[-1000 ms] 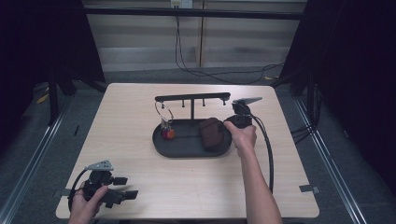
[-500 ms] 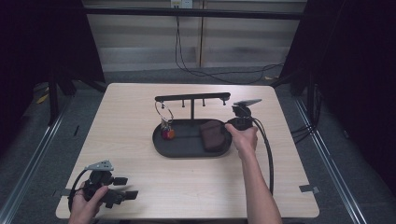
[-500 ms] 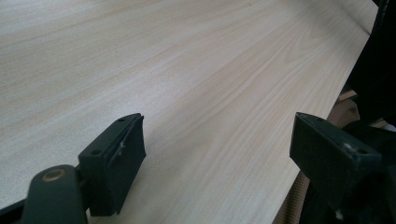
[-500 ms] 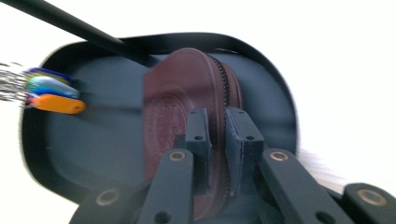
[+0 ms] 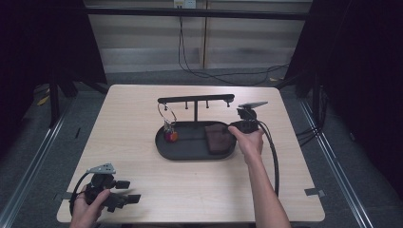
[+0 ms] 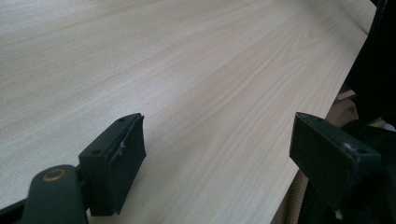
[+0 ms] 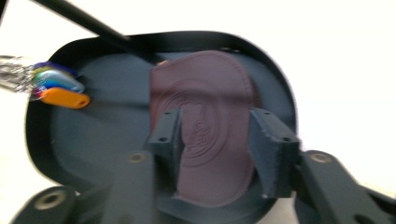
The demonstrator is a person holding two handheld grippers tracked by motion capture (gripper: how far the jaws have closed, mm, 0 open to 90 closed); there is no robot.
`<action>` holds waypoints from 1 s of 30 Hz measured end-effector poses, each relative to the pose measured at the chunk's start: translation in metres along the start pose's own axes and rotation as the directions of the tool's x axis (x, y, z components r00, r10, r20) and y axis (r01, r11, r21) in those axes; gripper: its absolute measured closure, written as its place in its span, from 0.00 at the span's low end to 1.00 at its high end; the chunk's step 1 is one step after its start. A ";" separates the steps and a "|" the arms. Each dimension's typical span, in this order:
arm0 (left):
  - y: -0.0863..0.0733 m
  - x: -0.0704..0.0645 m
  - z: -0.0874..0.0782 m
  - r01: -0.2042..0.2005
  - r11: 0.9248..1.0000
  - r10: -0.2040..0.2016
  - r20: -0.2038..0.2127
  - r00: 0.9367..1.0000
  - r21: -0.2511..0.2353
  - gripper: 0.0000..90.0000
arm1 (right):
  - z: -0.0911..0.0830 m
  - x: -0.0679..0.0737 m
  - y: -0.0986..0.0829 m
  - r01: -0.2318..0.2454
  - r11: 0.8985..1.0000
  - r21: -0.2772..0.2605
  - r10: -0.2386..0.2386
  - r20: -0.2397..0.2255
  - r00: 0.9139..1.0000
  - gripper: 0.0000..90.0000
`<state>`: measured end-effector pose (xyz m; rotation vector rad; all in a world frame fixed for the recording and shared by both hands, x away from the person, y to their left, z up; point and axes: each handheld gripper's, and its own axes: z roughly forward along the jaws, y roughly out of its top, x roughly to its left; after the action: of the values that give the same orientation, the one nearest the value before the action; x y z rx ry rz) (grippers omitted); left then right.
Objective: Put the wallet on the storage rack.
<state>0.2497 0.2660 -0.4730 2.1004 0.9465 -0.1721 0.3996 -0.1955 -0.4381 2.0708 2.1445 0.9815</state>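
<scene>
A black oval tray (image 5: 164, 152) sits mid-table with a black hook stand (image 5: 196, 99) rising from it. A brown embossed leather wallet (image 5: 217, 138) lies flat in the tray's right half. A key ring with coloured tags (image 5: 170, 135) hangs from the stand's left hook, down to the tray's left half. My right gripper (image 5: 232, 128) is at the tray's right end. In the right gripper view it (image 7: 215, 126) stands open just over the wallet (image 7: 205, 88), one jaw on each side of the embossing. My left gripper (image 5: 129, 191) rests open at the table's front left corner.
In the left gripper view the open gripper (image 6: 219, 135) looks across bare light wood to the table edge (image 6: 322, 107). In the right gripper view the orange key tag (image 7: 63, 99) and the stand's rod (image 7: 79, 18) lie left of the wallet. A cable (image 5: 274, 156) trails from the right gripper.
</scene>
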 end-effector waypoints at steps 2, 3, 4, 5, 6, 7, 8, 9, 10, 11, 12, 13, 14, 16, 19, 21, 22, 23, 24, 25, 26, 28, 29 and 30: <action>0.000 0.000 0.000 0.000 1.000 0.000 -0.002 1.000 0.004 0.20 | -0.001 0.001 -0.003 0.018 1.000 -0.006 -0.018 0.025 1.000 0.53; 0.000 0.000 0.000 0.000 1.000 0.000 -0.003 1.000 0.005 0.20 | -0.002 0.000 -0.004 0.015 1.000 -0.007 -0.015 0.019 1.000 0.52; 0.000 -0.001 0.001 0.000 1.000 0.000 -0.001 1.000 0.006 0.20 | -0.003 0.001 -0.005 0.019 1.000 -0.006 -0.019 0.019 1.000 0.50; 0.000 -0.001 0.000 -0.001 1.000 0.001 -0.003 1.000 0.004 0.21 | -0.005 0.001 -0.006 0.029 0.999 -0.018 -0.028 0.026 0.999 0.48; 0.000 -0.001 0.000 -0.001 1.000 0.001 0.002 1.000 0.003 0.21 | -0.006 0.001 -0.007 0.021 0.999 -0.026 -0.020 0.022 1.000 0.49; 0.000 -0.001 0.000 0.000 1.000 0.000 0.001 1.000 0.000 0.21 | -0.007 0.001 -0.008 0.023 0.999 -0.029 -0.023 0.013 1.000 0.49; 0.000 -0.001 0.000 0.001 1.000 -0.001 -0.002 1.000 -0.004 0.21 | -0.009 0.002 -0.010 0.031 0.999 -0.034 -0.030 0.024 0.999 0.47; 0.000 -0.001 -0.001 0.001 1.000 -0.001 -0.002 1.000 -0.006 0.21 | -0.010 0.002 -0.014 0.052 0.998 -0.034 -0.051 0.027 0.998 0.46; 0.000 -0.001 -0.001 0.004 1.000 -0.004 0.001 1.000 -0.009 0.21 | -0.010 0.002 -0.014 0.052 0.998 -0.034 -0.051 0.027 0.998 0.46; 0.000 -0.001 -0.001 0.002 1.000 -0.002 0.002 1.000 -0.009 0.21 | -0.010 0.002 -0.016 0.057 0.998 -0.034 -0.056 0.030 0.998 0.44; 0.000 -0.001 -0.001 0.002 1.000 -0.002 0.003 1.000 -0.009 0.21 | -0.011 0.002 -0.019 0.071 0.997 -0.036 -0.069 0.042 0.997 0.43; 0.000 -0.001 -0.001 0.002 1.000 -0.002 0.004 1.000 -0.011 0.21 | -0.012 0.002 -0.021 0.083 0.996 -0.040 -0.081 0.041 0.996 0.43; 0.000 -0.001 -0.001 0.001 1.000 -0.001 0.003 1.000 -0.011 0.21 | -0.013 0.002 -0.024 0.091 0.995 -0.040 -0.089 0.033 0.995 0.43; 0.000 -0.001 -0.003 -0.004 1.000 0.004 0.003 1.000 -0.027 0.21 | -0.014 0.001 -0.030 0.143 0.989 -0.027 -0.141 0.067 0.988 0.41; 0.001 -0.002 -0.004 -0.011 0.999 0.011 0.009 1.000 -0.044 0.21 | -0.018 -0.005 -0.037 0.129 0.991 -0.041 -0.128 0.043 0.991 0.39; 0.001 -0.002 -0.005 -0.009 0.999 0.009 0.011 1.000 -0.044 0.21 | -0.022 -0.005 -0.042 0.147 0.987 -0.058 -0.145 0.046 0.988 0.37; 0.000 -0.002 -0.005 -0.006 0.999 0.007 0.012 1.000 -0.046 0.21 | -0.024 -0.005 -0.045 0.161 0.985 -0.062 -0.158 0.045 0.986 0.36; 0.000 -0.002 -0.005 -0.004 0.999 0.005 0.011 1.000 -0.048 0.21 | -0.025 -0.005 -0.048 0.176 0.982 -0.066 -0.173 0.044 0.984 0.36; 0.000 -0.001 -0.005 -0.008 0.999 0.008 0.007 1.000 -0.048 0.21 | -0.027 -0.006 -0.051 0.184 0.980 -0.073 -0.182 0.041 0.982 0.36; 0.000 -0.001 -0.005 -0.007 0.999 0.007 0.006 1.000 -0.048 0.21 | -0.028 -0.008 -0.055 0.185 0.980 -0.077 -0.182 0.045 0.982 0.36; 0.000 -0.001 -0.005 -0.003 0.999 0.003 0.006 1.000 -0.049 0.21 | -0.030 -0.010 -0.058 0.190 0.979 -0.077 -0.186 0.050 0.981 0.36; 0.000 -0.001 -0.004 0.001 0.999 -0.001 0.007 1.000 -0.049 0.21 | -0.034 -0.014 -0.066 0.194 0.977 -0.090 -0.190 0.050 0.980 0.35; 0.001 -0.001 -0.004 -0.001 0.999 0.001 0.007 1.000 -0.049 0.21 | -0.035 -0.015 -0.068 0.197 0.976 -0.094 -0.193 0.049 0.980 0.35; 0.001 -0.001 -0.004 0.000 0.999 0.001 0.007 1.000 -0.049 0.21 | -0.036 -0.016 -0.071 0.203 0.975 -0.093 -0.199 0.050 0.979 0.35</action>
<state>0.2486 0.2676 -0.4697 2.0539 0.9368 -0.1547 0.3224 -0.2202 -0.4461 1.7729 2.1856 0.9899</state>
